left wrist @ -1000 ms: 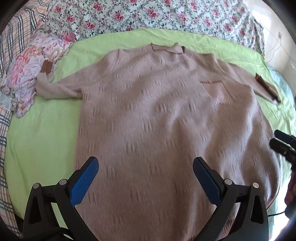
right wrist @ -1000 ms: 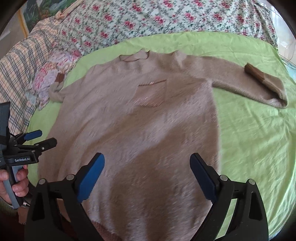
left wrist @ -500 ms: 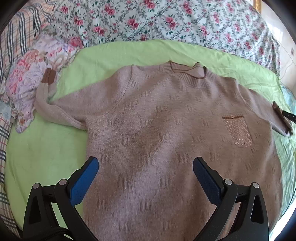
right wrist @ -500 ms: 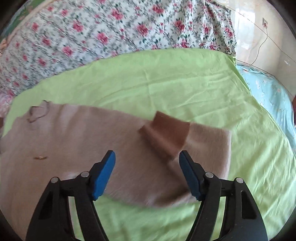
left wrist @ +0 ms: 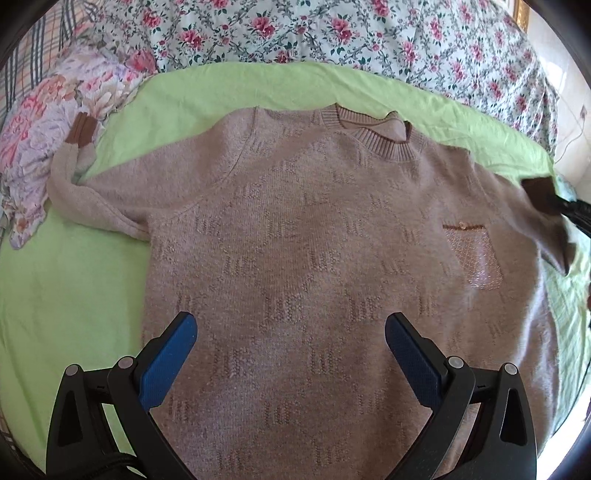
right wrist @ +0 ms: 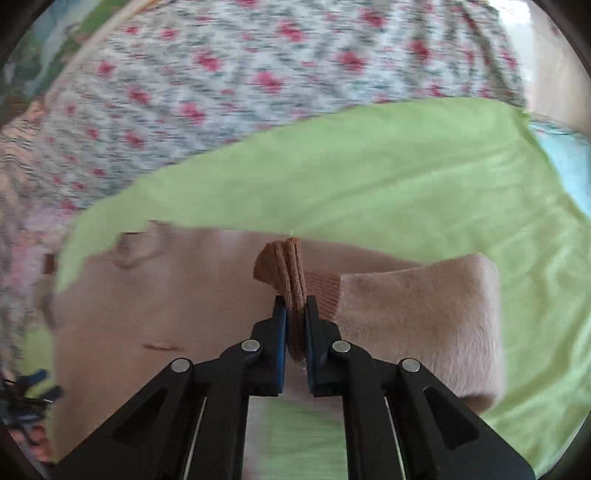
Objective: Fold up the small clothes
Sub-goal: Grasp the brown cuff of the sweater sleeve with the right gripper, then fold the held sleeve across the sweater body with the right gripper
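The sweater point(left wrist: 314, 258) is lying flat and face up on the green sheet point(left wrist: 74, 295), its long axis running from the hem nearest the left wrist camera up to the ribbed collar point(left wrist: 373, 133), which is pointing toward the floral bedding point(left wrist: 332, 33) at the far side. The left gripper point(left wrist: 290, 354) is hovering over the lower body of the garment with its blue pads spread wide apart and holding nothing, the knit showing between and beyond them. Farther out, one sleeve is stretching sideways toward a crumpled floral cloth point(left wrist: 48, 147), its brown cuff point(left wrist: 83, 129) resting against that cloth. On the opposite side, the right gripper point(right wrist: 295, 314) is pinching the other brown cuff point(right wrist: 291, 266) tightly between its closed pads, the cuff standing on edge and the sleeve point(right wrist: 417, 317) doubling back beside it.
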`<state>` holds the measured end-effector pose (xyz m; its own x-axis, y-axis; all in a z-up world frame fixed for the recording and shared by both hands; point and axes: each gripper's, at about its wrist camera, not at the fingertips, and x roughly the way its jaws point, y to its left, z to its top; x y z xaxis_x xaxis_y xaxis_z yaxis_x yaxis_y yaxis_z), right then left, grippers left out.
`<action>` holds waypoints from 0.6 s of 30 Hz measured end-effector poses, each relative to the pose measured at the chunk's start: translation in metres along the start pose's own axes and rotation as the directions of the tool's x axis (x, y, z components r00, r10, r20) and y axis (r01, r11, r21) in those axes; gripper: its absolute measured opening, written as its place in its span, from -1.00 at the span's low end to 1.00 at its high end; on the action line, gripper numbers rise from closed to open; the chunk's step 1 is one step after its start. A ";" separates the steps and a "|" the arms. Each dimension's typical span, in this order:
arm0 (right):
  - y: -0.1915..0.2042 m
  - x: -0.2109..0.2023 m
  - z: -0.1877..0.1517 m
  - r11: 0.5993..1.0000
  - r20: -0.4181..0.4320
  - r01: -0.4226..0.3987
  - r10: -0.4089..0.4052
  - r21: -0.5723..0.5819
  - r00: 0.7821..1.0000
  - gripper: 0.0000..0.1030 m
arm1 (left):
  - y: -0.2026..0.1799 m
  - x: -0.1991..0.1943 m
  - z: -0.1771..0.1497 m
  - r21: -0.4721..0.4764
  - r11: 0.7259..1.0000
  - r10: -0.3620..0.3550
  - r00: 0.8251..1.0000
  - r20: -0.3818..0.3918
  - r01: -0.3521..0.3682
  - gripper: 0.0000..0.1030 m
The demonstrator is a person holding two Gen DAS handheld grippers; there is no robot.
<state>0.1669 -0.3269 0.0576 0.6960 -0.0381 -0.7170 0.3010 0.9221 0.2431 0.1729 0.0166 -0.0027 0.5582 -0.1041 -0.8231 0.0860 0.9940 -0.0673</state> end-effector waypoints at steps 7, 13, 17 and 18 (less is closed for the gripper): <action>0.151 0.062 -0.015 0.960 -0.093 -0.277 0.273 -0.039 0.958 -0.81 | 0.023 -0.012 -0.001 -0.068 0.995 -0.072 0.997 0.038 0.075 0.98; 0.227 0.110 -0.039 0.924 -0.183 -0.382 0.370 -0.031 0.911 -0.81 | 0.046 -0.009 0.000 -0.130 0.982 -0.133 0.990 0.042 0.138 0.98; 0.242 0.137 -0.049 0.919 -0.220 -0.395 0.386 0.002 0.896 -0.81 | 0.057 0.000 0.006 -0.161 0.970 -0.179 0.983 0.048 0.184 0.98; 0.243 0.143 -0.050 0.915 -0.232 -0.403 0.396 0.016 0.889 -0.76 | 0.059 0.005 0.008 -0.169 0.965 -0.195 0.980 0.047 0.201 0.98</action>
<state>0.3070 -0.0888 -0.0182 0.5861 0.4203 -0.6927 0.0048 0.8531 0.5217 0.1872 0.0744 -0.0058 0.5690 -0.2979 -0.7665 0.0556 0.9439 -0.3255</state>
